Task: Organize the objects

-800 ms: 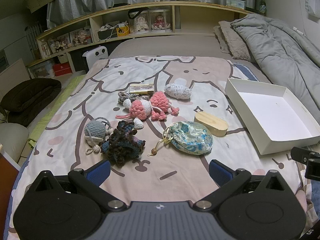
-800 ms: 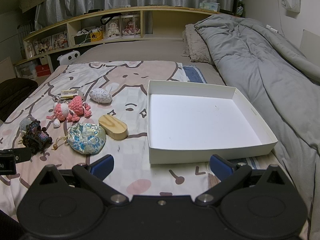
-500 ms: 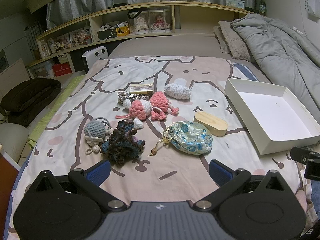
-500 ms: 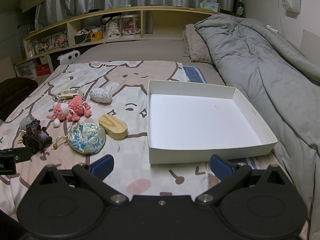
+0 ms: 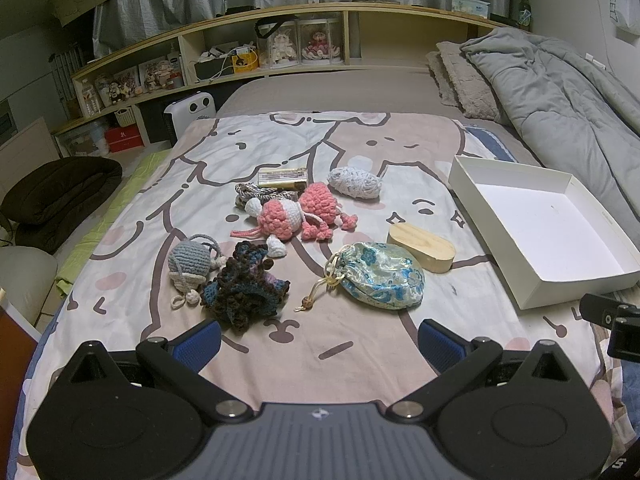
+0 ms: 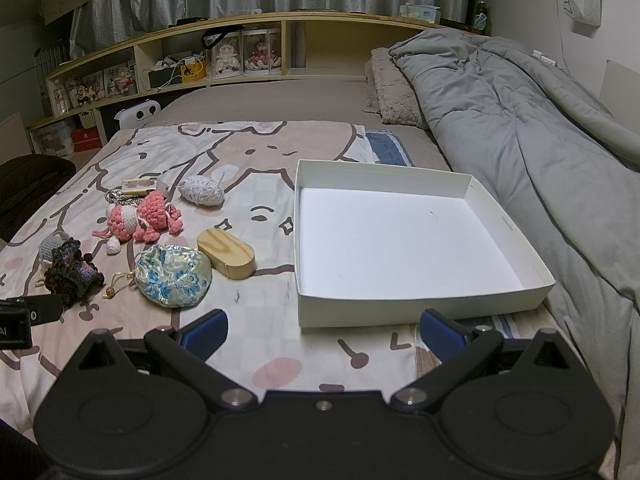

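Note:
Small items lie on the patterned bedspread: a floral drawstring pouch (image 5: 380, 276) (image 6: 173, 275), a wooden oval box (image 5: 421, 247) (image 6: 226, 253), pink crochet toys (image 5: 298, 216) (image 6: 140, 216), a dark crochet piece (image 5: 244, 286) (image 6: 72, 274), a grey crochet toy (image 5: 189, 262), a white yarn ball (image 5: 354, 184) (image 6: 201, 191) and a small flat pack (image 5: 282, 176). An empty white box (image 5: 516, 216) (image 6: 400, 236) lies to their right. My left gripper (image 5: 320, 338) is open and empty in front of the items. My right gripper (image 6: 323, 332) is open and empty in front of the white box.
A grey duvet (image 6: 540, 128) and pillows (image 6: 392, 92) lie along the right and back. Wooden shelves (image 5: 280, 52) with figurines stand behind the bed. A dark cushion (image 5: 56, 196) lies on the floor to the left.

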A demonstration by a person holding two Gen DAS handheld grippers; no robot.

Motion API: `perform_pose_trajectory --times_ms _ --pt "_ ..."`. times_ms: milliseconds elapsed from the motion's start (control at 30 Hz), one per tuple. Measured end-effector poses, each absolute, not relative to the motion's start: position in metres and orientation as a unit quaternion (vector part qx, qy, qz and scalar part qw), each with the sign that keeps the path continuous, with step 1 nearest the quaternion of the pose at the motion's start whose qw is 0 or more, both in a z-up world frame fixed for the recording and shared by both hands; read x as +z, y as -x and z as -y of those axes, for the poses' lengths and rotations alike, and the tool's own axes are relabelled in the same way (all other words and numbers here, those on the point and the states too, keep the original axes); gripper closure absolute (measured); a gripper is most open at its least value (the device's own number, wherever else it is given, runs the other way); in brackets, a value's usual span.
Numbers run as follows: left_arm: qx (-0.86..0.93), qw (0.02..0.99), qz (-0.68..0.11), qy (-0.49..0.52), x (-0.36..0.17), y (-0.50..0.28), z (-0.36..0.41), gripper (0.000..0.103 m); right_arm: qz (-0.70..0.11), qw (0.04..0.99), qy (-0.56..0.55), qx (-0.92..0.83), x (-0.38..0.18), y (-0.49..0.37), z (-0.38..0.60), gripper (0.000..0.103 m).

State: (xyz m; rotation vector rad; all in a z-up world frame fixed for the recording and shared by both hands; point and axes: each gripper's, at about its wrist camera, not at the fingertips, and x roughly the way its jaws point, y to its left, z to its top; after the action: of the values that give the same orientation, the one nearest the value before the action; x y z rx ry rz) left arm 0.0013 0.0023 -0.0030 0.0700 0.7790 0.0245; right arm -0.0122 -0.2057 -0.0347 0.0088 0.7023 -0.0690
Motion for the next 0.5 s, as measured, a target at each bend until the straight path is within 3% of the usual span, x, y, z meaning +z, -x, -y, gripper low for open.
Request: perform_pose_trajectory --times_ms 500 --pt "0.011 0.925 -0.379 -0.034 -0.0043 -0.0011 -0.0016 0.000 -0.344 0.938 -0.004 -0.034 -0.0350 0.0129 0.2051 0.000"
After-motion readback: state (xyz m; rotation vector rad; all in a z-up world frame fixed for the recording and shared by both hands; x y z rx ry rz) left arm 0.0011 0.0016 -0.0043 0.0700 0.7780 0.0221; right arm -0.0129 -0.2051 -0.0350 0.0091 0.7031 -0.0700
